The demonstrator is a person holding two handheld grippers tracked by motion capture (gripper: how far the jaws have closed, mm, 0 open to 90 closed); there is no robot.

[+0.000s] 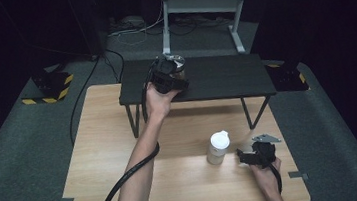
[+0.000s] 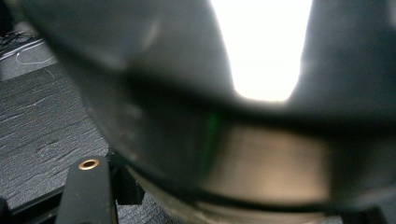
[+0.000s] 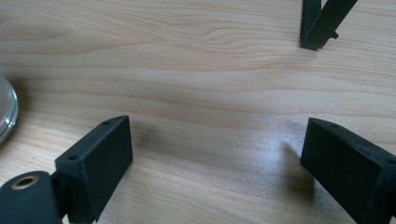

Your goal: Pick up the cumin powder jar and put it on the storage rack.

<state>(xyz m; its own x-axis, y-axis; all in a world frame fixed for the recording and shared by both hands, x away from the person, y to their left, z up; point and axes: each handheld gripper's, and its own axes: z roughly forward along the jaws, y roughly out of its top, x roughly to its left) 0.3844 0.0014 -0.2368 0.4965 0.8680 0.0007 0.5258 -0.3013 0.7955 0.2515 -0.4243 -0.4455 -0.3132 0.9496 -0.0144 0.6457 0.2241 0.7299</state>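
Jar (image 1: 178, 66), round with a dark see-through body and a pale metal-looking top, stands on the black shelf (image 1: 224, 78) near its left end. Seen close in the left gripper view, the jar (image 2: 196, 140) is a blurred dark curve with a bright glare on it. The left gripper (image 1: 168, 77) is clamped on it. The right gripper (image 1: 252, 155) rests in front of the shelf, beside a white bottle (image 1: 218, 147), jaws spread wide over bare wood (image 3: 210, 93) with nothing between them.

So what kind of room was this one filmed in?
Probably a lab or recording studio: a wooden table on grey carpet, dark surrounds, hazard-striped stand bases, loose floor cables and a height-adjustable desk frame behind.
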